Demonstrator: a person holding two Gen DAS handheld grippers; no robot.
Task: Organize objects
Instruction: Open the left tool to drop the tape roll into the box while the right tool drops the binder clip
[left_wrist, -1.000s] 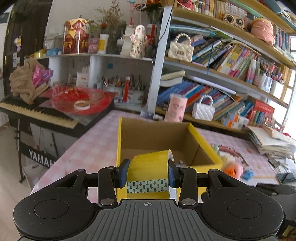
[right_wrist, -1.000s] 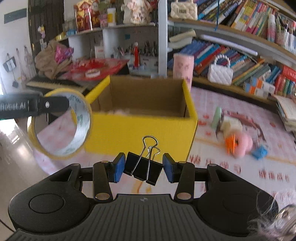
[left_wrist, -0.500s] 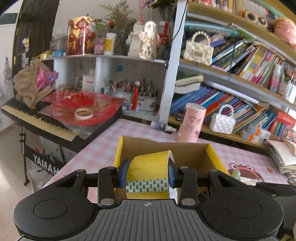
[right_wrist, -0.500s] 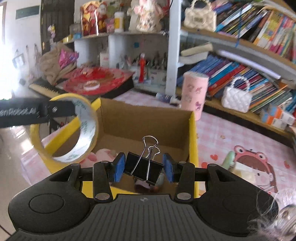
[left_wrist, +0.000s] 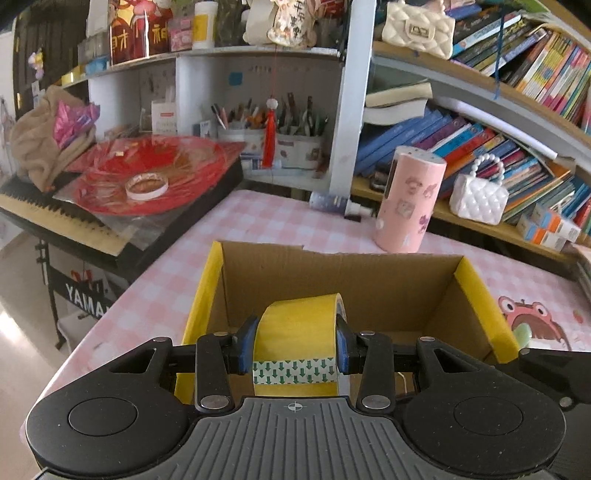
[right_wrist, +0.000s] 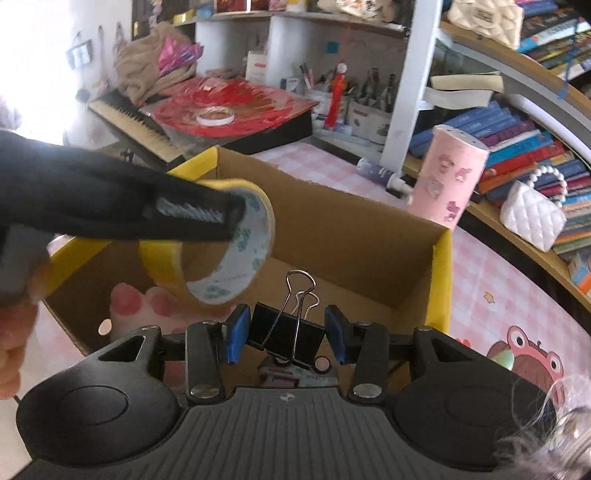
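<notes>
My left gripper (left_wrist: 295, 343) is shut on a yellow tape roll (left_wrist: 299, 332) and holds it above the open yellow cardboard box (left_wrist: 476, 288). In the right wrist view the left gripper (right_wrist: 236, 218) and the tape roll (right_wrist: 221, 254) hang over the box (right_wrist: 439, 266). My right gripper (right_wrist: 284, 336) is shut on a black binder clip (right_wrist: 284, 332) above the box's near side. A pink plush (right_wrist: 144, 302) and small items lie inside the box.
A pink cylinder (left_wrist: 406, 199) and a small bottle (left_wrist: 332, 203) stand behind the box on the pink checked table (left_wrist: 258, 221). A keyboard with red plastic (left_wrist: 147, 166) is at the left. Bookshelves (left_wrist: 498, 110) rise behind.
Both grippers have moved forward and over the box with their loads. The tape roll now hangs inside the box's opening instead of in front of its wall.
</notes>
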